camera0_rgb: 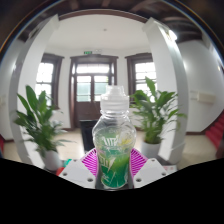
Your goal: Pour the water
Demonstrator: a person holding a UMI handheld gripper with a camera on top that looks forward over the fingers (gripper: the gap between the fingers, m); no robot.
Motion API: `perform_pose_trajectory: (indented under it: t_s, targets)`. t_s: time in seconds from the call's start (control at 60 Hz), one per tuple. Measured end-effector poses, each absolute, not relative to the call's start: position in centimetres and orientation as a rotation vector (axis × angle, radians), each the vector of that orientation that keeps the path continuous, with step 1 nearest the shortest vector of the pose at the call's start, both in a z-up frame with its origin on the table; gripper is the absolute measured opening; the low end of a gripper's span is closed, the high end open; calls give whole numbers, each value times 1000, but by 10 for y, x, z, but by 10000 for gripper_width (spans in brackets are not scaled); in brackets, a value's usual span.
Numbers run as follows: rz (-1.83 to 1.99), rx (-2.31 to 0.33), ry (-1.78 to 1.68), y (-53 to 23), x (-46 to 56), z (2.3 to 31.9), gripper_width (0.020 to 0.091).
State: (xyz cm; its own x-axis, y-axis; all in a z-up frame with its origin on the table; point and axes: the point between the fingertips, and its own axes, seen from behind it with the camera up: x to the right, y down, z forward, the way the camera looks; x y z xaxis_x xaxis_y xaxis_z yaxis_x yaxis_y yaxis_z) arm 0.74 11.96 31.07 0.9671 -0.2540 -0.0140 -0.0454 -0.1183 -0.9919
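Gripper [113, 167] clenched on the clear bottle [114, 140], pads [91, 163] pressing both sides, long axis vertical, white cap up (potted plants behind, either side)

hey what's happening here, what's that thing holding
A hand-held gripper has a clear plastic bottle between its two fingers, with the pink pads against its sides. The bottle stands upright, its white cap on, and a green-patterned label shows on its lower part. No pouring is under way. Beyond it, a potted plant stands on either side, with a dark-framed door at the back of the room.
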Motion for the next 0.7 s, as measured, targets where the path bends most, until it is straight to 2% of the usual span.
perform_pose_trajectory:
  t_s: [0.067, 0.133, 0.4, 0.517, 0.583, 0.7]
  targets:
    - [-331, -1711, 226, 114, 52, 301, 374]
    - [-406, -1730, 224, 116, 93, 277, 373]
    - [-334, -1843, 300, 125, 154, 152, 376]
    - [-308, -1878, 326, 125, 163, 109, 375]
    - [-307, -1907, 320, 125, 164, 88, 388]
    - [-274, -1867, 337, 126, 165, 90, 374]
